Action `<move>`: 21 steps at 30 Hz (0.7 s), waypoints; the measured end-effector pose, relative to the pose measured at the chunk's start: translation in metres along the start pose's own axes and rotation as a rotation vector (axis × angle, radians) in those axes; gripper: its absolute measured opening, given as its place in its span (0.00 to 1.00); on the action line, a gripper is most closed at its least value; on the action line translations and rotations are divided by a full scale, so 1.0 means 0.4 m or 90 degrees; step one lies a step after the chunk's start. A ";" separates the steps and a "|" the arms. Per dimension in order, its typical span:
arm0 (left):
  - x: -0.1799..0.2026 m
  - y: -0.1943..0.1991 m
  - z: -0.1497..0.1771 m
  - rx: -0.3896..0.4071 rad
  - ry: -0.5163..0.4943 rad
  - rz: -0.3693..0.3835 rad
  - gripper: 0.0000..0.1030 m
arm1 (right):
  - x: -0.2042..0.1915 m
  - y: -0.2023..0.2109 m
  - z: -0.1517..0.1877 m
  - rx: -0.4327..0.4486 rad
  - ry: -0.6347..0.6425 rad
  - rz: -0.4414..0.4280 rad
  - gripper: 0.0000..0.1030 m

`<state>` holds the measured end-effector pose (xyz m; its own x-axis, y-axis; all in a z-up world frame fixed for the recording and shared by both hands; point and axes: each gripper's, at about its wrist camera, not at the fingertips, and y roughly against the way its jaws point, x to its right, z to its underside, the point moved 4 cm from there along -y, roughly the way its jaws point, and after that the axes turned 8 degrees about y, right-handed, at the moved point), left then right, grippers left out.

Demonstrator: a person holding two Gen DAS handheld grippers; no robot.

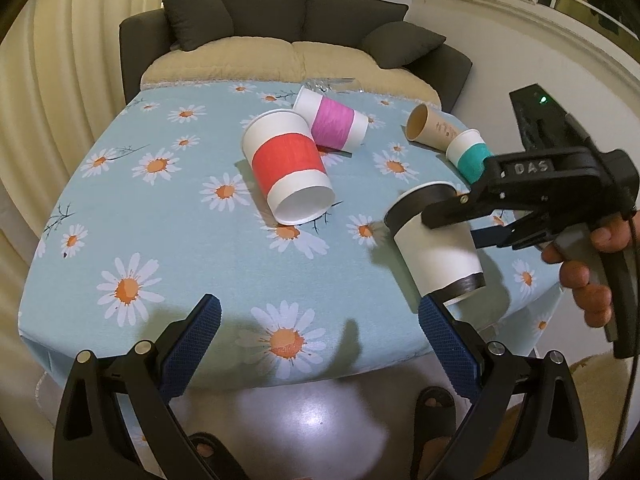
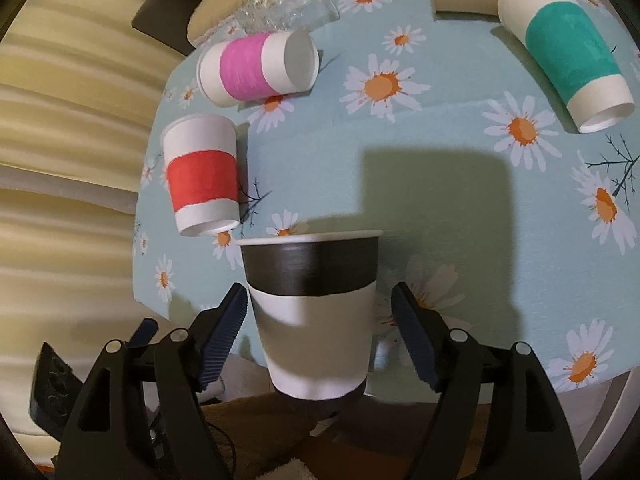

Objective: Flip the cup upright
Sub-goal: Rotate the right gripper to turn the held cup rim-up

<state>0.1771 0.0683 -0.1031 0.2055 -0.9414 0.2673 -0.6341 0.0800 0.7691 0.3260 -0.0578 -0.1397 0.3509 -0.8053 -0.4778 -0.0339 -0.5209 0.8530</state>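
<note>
Your right gripper (image 2: 318, 330) jaws stand spread, black-banded white paper cup (image 2: 312, 312) between them, pads apart from it — left gripper (image 1: 320, 344) wide open, empty, above daisy-print blue tablecloth (image 1: 180, 216); dark sofa (image 1: 280, 12) behind.

Daisy-print table (image 1: 200, 280): red-band cup (image 1: 286, 174), pink-band cup (image 1: 332, 124) lying sideways

left black two-finger gripper (image 1: 320, 334): jaws spread wide, nothing between | right black two-finger gripper (image 2: 318, 336): jaws parted, level

Matt paper black-banded cup (image 2: 316, 320), printed cloth tablecloth (image 1: 224, 280), ribbed blue fingers (image 2: 224, 340), clear glass tumbler (image 2: 288, 8)
</note>
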 end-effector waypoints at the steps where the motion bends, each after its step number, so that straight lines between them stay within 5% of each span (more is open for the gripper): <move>1: 0.000 -0.002 0.000 -0.002 -0.002 -0.002 0.94 | -0.001 0.002 0.001 0.000 0.000 -0.001 0.72; 12: 0.011 -0.015 0.001 -0.003 -0.011 -0.005 0.94 | -0.001 0.074 0.027 0.034 0.008 -0.029 0.72; 21: 0.055 -0.040 -0.038 -0.087 0.058 0.075 0.94 | 0.054 0.229 0.128 0.124 -0.003 -0.083 0.72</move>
<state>0.2031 0.0511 -0.1007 0.2060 -0.8901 0.4066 -0.5525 0.2371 0.7991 0.2827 -0.1373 -0.0827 0.3592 -0.7284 -0.5834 -0.1688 -0.6655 0.7270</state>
